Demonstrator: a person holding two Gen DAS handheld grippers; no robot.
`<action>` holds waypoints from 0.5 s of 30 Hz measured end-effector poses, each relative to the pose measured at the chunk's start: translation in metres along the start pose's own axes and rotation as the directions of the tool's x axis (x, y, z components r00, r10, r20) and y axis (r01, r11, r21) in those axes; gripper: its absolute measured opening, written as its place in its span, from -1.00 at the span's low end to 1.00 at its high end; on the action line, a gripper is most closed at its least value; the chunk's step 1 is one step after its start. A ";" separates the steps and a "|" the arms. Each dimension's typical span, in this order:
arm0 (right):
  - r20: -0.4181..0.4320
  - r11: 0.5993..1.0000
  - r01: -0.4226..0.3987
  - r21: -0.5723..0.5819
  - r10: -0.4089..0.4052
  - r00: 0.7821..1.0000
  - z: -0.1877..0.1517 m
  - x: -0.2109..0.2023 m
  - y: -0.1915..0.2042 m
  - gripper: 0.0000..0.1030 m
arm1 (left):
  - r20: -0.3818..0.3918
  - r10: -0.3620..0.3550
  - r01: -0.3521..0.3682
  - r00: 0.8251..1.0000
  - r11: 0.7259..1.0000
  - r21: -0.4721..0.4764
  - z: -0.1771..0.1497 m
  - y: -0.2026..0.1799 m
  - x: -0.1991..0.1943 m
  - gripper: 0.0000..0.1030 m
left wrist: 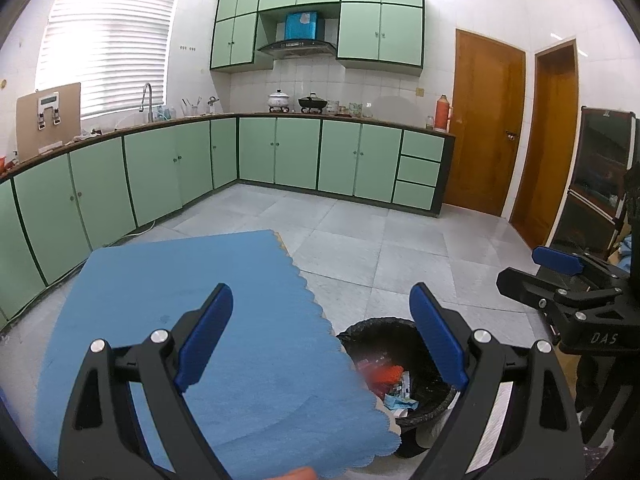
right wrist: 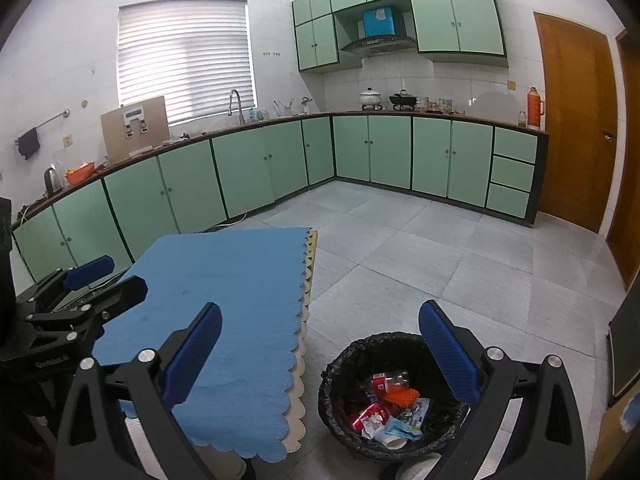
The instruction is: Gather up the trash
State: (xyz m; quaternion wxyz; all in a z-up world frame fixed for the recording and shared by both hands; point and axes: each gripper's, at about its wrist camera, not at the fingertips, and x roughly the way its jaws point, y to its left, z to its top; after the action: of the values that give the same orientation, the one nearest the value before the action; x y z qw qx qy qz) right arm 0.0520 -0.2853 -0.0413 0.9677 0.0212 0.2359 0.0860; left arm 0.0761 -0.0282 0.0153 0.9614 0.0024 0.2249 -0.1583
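My left gripper (left wrist: 320,336) stands with its jaws spread wide and nothing between the blue pads; the same goes for my right gripper (right wrist: 320,354), which is also spread wide and empty. Both point slightly downward over the near edge of a table covered by a blue cloth (left wrist: 192,300) with a scalloped hem.

In the left wrist view the cloth fills the lower left, from about 7 to 10 o'clock, and my left finger (left wrist: 206,336) hangs over it. The trash bin (left wrist: 376,330), lined with a black bag, sits on the grey tiled floor (left wrist: 400,240) at about 5 o'clock, partly hidden by the cloth's edge and by my right finger. My right gripper shows at 3 o'clock in this view.

In the right wrist view the bin (right wrist: 360,352) lies at about 5 o'clock, just beside the table's hanging hem. Inside it lies the collected trash (right wrist: 386,408): an orange piece, red wrappers, crumpled white paper, a blue-green packet and a clear bottle. My left gripper appears at 9 o'clock, above the cloth's left edge.

Green cabinets (right wrist: 256,168) run along the far walls from 9 to 2 o'clock, and a brown door (right wrist: 576,120) stands at 2 o'clock.
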 end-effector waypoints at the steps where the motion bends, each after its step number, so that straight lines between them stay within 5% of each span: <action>1: 0.001 1.000 -0.001 0.000 0.001 1.000 0.000 0.000 0.000 0.88 | 0.000 0.000 0.000 1.000 1.000 -0.001 0.000 0.000 0.000 0.69; 15: 0.006 1.000 -0.005 -0.001 0.005 1.000 0.000 -0.001 0.003 0.88 | 0.001 0.001 -0.001 1.000 1.000 -0.001 -0.001 0.001 -0.001 0.69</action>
State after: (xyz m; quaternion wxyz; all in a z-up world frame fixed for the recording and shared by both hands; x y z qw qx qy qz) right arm 0.0505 -0.2822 -0.0409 0.9683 0.0217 0.2328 0.0884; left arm 0.0755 -0.0270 0.0150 0.9615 0.0019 0.2247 -0.1579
